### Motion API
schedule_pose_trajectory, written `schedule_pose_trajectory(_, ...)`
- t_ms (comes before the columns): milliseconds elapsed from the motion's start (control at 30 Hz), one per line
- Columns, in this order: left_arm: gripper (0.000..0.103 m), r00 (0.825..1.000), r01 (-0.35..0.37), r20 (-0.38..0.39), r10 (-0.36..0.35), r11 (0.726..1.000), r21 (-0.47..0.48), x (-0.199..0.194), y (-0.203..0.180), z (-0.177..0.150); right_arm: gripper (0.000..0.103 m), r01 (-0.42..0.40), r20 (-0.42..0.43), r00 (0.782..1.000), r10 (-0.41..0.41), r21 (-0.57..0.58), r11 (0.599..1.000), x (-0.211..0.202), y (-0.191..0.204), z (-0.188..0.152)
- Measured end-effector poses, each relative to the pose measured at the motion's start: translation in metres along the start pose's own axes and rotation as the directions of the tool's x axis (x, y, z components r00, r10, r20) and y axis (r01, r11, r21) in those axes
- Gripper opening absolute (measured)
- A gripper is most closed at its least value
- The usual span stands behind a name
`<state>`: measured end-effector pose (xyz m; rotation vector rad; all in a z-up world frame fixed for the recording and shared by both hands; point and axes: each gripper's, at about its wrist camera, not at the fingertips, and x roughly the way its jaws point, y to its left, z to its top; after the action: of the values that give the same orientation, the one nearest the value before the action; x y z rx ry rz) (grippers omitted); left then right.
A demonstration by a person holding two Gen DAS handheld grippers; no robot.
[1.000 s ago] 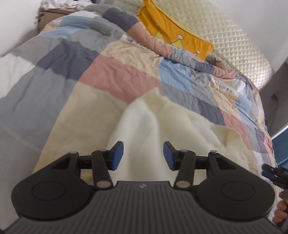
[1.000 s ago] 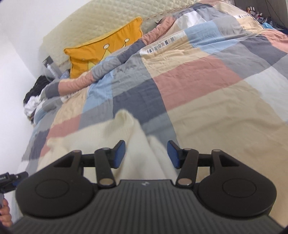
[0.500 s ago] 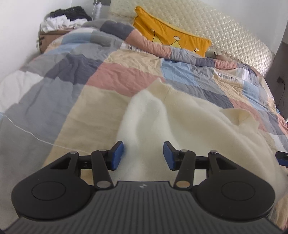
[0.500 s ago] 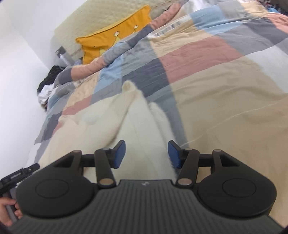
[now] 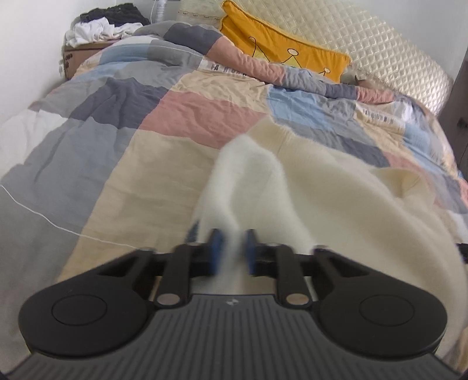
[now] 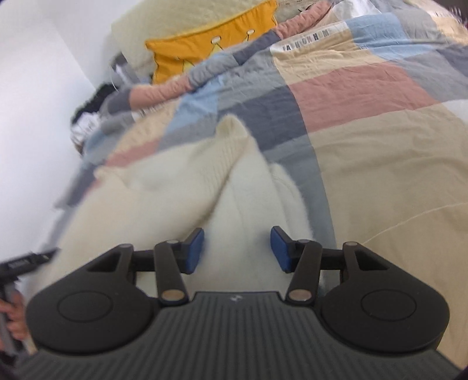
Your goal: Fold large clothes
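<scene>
Patchwork bedding covers a wide bed point(image 5: 96, 181) in the left wrist view, with a yellow pillow point(image 5: 280, 49) against the quilted headboard point(image 5: 380, 43) and a heap of clothes point(image 5: 102, 23) on a box in the far corner. A cream sweater point(image 5: 336, 198) lies spread on the quilt, reaching from mid-bed toward the near edge. The left gripper point(image 5: 232, 251) has just been closing its jaws, and they now pinch a raised ridge of the fluffy knit, pads pressed against it from both sides.

From the right wrist view, the same quilt runs off to the right, the yellow pillow point(image 6: 210, 49) at the top, white wall to the left. The sweater point(image 6: 163, 187) fills the middle, its ribbed hem pointing up the bed. The right gripper point(image 6: 237, 248) hovers with jaws released, fabric lying between the pads but untouched. At the lower left edge a hand point(image 6: 14, 318) holds the other tool.

Risk, as I judge it: the left pinch may hold only a thin tuft of pile, which could slip out once lifted. If the right jaws close on one layer only, the fold would drag crooked and bunch the knit.
</scene>
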<state>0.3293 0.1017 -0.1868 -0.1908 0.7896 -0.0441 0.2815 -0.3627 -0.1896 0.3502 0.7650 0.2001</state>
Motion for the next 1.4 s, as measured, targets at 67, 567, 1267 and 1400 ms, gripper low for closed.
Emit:
schedule_pose_trajectory(67,0.008,1.0,0.002,0.027,-0.002,1.0,-0.005,-0.004,0.004,0.001,0.042,0.025,0.0,1.0,-0.025,-0.037,0.999,0.005,0.005,-0.002)
schedule_pose_trajectory(567,0.006,0.979,0.137,0.18,-0.09,0.954,-0.268,-0.06,0.059,0.009,0.01,0.045,0.112,0.993,-0.039,-0.058,0.997,-0.056,0.003,0.007)
schedule_pose_trajectory(1267,0.011,1.0,0.004,0.027,0.003,0.966,-0.258,-0.011,0.06,-0.005,0.012,0.159,0.003,0.987,-0.159,0.011,0.987,-0.012,-0.019,-0.008)
schedule_pose_trajectory(1400,0.027,0.998,0.025,0.056,-0.008,0.951,-0.309,-0.035,0.06,-0.01,0.015,0.144,0.032,0.989,-0.145,0.041,0.989,-0.026,-0.013,-0.008)
